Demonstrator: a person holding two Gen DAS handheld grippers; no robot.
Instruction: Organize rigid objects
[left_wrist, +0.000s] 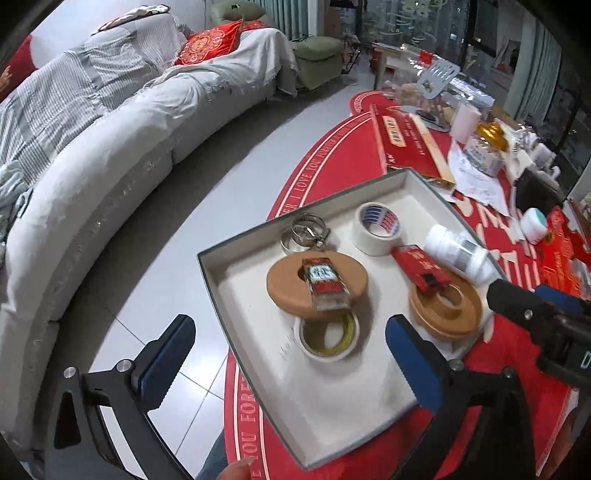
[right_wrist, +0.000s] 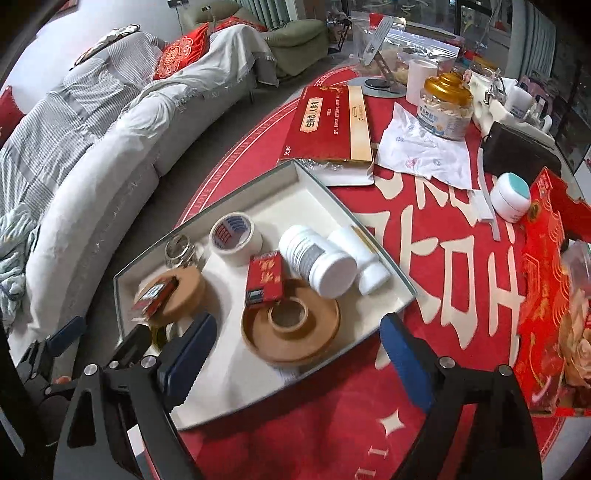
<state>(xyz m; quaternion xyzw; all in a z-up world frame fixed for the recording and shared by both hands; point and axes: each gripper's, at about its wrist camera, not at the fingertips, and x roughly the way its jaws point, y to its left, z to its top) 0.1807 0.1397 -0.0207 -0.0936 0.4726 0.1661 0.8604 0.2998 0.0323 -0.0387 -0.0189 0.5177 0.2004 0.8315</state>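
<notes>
Both grippers stood spread with nothing between their fingers: the left gripper (left_wrist: 291, 363) over the tray's (left_wrist: 236, 314) near corner, the right gripper (right_wrist: 299, 363) over its near edge. Only the right view showed the second white bottle (right_wrist: 360, 258) lying behind the first (right_wrist: 317, 262), long axes running toward the camera. A red packet (right_wrist: 265, 282) leaned on the brown tape roll (right_wrist: 291, 326) on the red worktop (right_wrist: 424, 266).
</notes>
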